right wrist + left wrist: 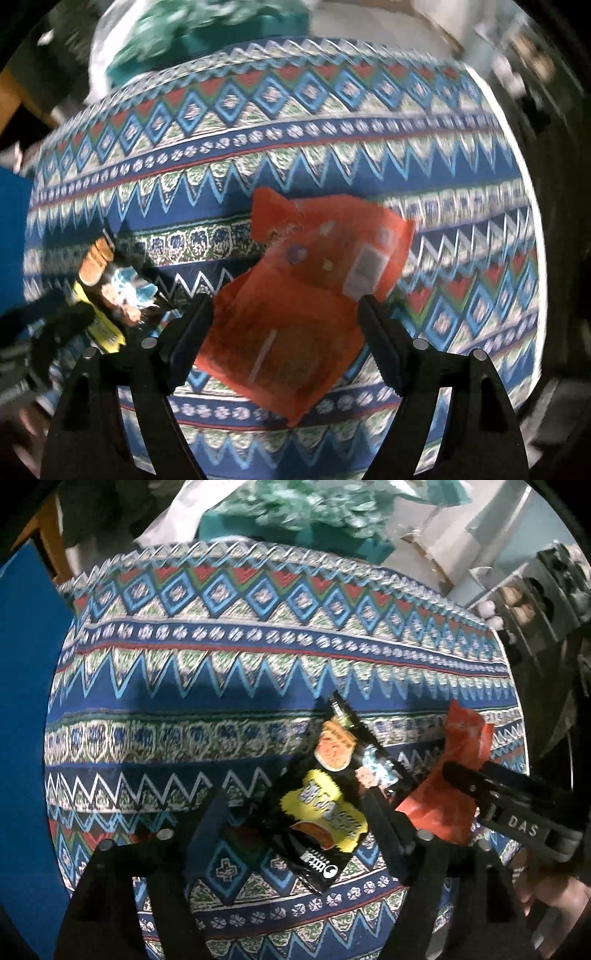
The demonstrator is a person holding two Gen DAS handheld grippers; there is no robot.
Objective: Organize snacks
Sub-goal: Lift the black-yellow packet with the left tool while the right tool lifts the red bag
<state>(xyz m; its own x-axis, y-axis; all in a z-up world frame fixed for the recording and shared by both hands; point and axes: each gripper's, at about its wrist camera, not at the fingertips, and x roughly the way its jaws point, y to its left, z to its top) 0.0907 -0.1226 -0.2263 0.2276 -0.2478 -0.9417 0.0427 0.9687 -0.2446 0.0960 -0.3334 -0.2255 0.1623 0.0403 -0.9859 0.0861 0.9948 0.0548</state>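
While both hand-held grippers point down over the patterned table (229, 657), neither snack is gripped yet. Nearest the left wrist camera, the left hand-held gripper (295, 812) stands with its jaws spread wide; the black and yellow snack bag (325, 812) lies flat on the cloth between them, and its right finger (384, 823) sits at the bag's edge, though whether it touches cannot be told. Nearest the right wrist camera, the right hand-held gripper (284, 325) is likewise released, its jaws straddling the lower part of the red snack packet (295, 325), which lies flat with no pad visibly pressing on it. The two snacks lie close together near the middle of the table, the red packet just right of the black one, as the left view shows. Farther off, the cloth is bare to its far edge, beyond which sits a blurred heap of green and white material (295, 513). No tray, box or bin shows in either view, so the organizing seems barely begun: both packets remain to be picked up and placed.
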